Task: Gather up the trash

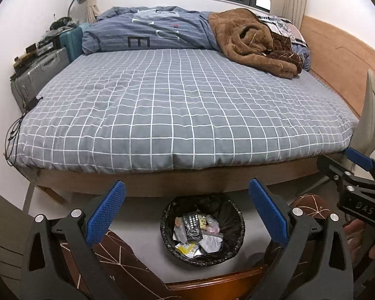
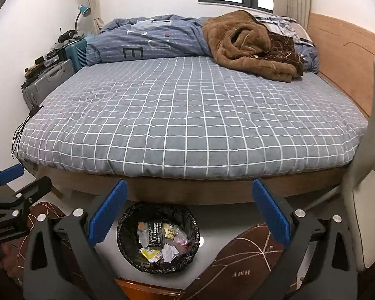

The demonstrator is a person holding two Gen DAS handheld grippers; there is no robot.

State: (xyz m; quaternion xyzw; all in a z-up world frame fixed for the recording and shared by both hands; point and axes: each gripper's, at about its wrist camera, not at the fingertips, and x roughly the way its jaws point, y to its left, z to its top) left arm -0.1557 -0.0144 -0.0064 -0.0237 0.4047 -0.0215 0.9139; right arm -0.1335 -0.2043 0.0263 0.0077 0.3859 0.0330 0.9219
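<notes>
While both grippers hang above the floor at the foot of the bed, their fingers stand wide apart with nothing between them. In the left wrist view the left gripper (image 1: pixel 187 215) shows 2 blue pads (image 1: pixel 106 215) spread to either side of the bin (image 1: pixel 170 207) below. In the right wrist view the right gripper (image 2: pixel 187 215) is spread just as wide, its pads (image 2: pixel 107 215) bare, and the bin (image 2: pixel 127 218) sits below and between them, nearer the left pad.

The bin is round, lined with a black bag, and stands on the pale floor (image 1: pixel 140 215) just in front of the wooden bed frame (image 1: pixel 177 182). Trash (image 1: pixel 198 235) lies inside it: a dark printed packet, a yellow wrapper, crumpled white paper and a pinkish clear bag.

Each gripper also shows at the edge of the other's view, the right one at the right rim of the left view, the left one at the left rim of the right view. Brown patterned fabric (image 2: pixel 247 250) lies under both grippers, and a strip of reddish wood (image 1: pixel 212 283) runs along the bottom.

Beyond, the bed (image 1: pixel 177 105) carries a grey checked sheet, a blue duvet (image 1: pixel 147 32) and a brown blanket (image 1: pixel 252 42) heaped at the far side. Suitcases (image 1: pixel 42 72) stand to its left, a pale chair (image 2: pixel 367 175) to its right.
</notes>
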